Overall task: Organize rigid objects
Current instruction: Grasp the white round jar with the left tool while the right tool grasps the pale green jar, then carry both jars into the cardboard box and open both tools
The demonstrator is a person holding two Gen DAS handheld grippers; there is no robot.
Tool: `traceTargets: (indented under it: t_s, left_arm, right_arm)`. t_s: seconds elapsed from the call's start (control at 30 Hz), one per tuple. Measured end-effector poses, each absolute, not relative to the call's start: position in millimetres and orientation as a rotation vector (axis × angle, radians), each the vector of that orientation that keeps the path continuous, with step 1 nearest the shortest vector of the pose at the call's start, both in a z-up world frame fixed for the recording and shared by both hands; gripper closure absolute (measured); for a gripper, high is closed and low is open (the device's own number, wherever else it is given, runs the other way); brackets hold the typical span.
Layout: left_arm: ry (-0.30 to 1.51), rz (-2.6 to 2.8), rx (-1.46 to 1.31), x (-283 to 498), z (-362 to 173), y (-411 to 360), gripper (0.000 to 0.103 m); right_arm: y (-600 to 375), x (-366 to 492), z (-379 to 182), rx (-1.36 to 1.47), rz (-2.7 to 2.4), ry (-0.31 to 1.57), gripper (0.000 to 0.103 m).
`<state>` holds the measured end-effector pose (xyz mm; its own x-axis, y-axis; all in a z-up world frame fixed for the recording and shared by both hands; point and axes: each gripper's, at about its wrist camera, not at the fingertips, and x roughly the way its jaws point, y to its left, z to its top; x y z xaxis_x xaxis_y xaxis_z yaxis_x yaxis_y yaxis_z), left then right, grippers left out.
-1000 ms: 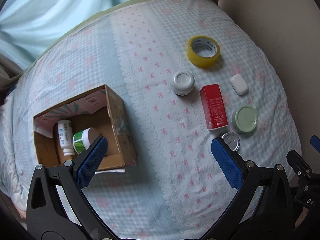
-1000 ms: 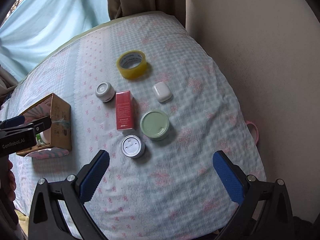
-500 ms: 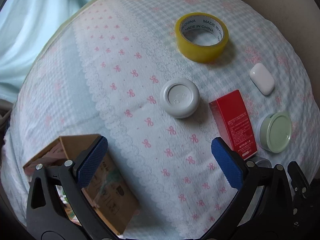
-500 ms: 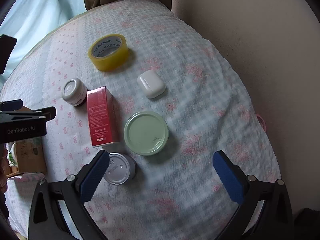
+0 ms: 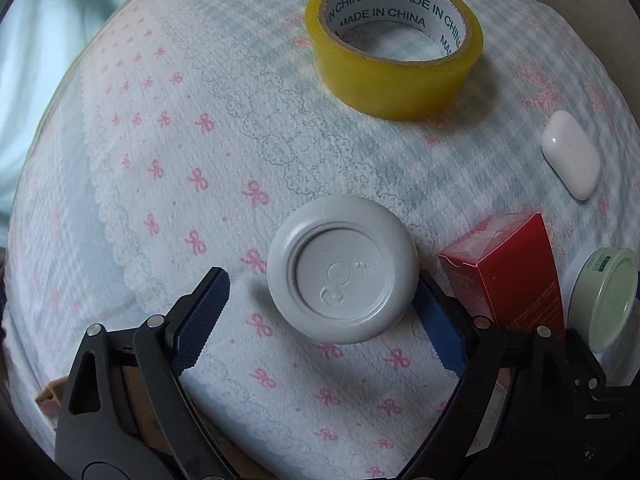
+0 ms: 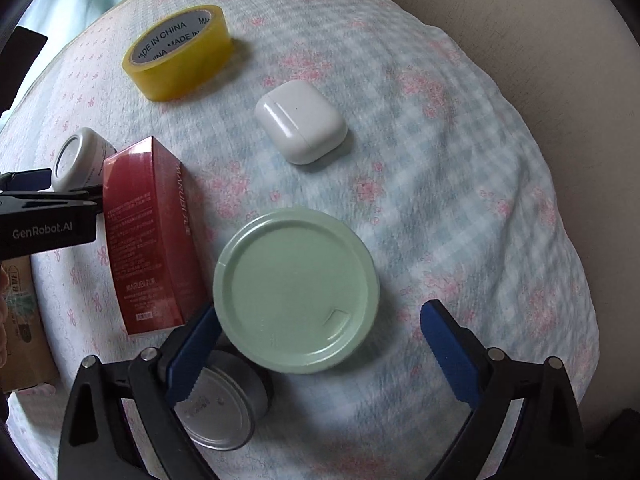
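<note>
Two grippers, both spread wide: your left gripper (image 5: pixel 320 300) straddles the grey jar (image 5: pixel 342 268) on the bow-print cloth (image 5: pixel 168 184), right pad against its rim, left pad apart. Your right gripper (image 6: pixel 320 344) brackets the green lid (image 6: pixel 296 290), beside the red box (image 6: pixel 150 236). Tape roll (image 6: pixel 178 58) and white case (image 6: pixel 300 122) lie beyond.

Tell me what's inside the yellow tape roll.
Inside the yellow tape roll, only the patterned bedcloth shows through its hole; nothing sits in it. The cloth under its band is hidden.

left gripper (image 5: pixel 320 304): fingers spread wide | right gripper (image 6: pixel 316 344): fingers spread wide
</note>
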<state>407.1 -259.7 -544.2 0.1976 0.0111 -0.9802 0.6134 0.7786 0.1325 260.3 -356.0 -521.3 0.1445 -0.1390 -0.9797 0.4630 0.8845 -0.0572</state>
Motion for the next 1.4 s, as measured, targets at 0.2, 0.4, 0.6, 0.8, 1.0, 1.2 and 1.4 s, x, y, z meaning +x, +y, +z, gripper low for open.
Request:
traceTargets:
  t_s: [0.2, 0.4, 0.6, 0.8, 1.0, 1.2, 1.4]
  left_arm:
    - [1.339, -0.491, 0.498, 417, -549, -256, 0.027]
    - [1.367, -0.535, 0.439, 425, -548, -255, 0.050]
    - [1.368, -0.534, 0.420, 429, -545, -257, 0.050]
    - [1.349, -0.514, 0.408, 428, -524, -249, 0.050]
    - [1.299, -0.516, 0.383, 418, -480, -244, 0.050]
    - [1.246, -0.530, 0.326, 381, -412, -233, 0.050]
    - [1.174, -0.537, 0.281, 339, -330, -213, 0.050]
  right_arm:
    - [-359, 267, -533, 0.281, -0.421, 1.383, 0.010]
    - [-357, 278, -540, 0.289, -0.343, 1.379, 0.033]
    - [-348, 291, -542, 0.258, -0.321, 1.391, 0.034]
    - [-351, 288, -538, 0.262, -0.310, 1.389, 0.034]
    - [-360, 274, -501, 0.272, -0.320, 1.340, 0.034]
    - [-366, 255, -439, 0.281, -0.326, 1.267, 0.034]
    - [-363, 226, -363, 0.265, -0.308, 1.192, 0.034]
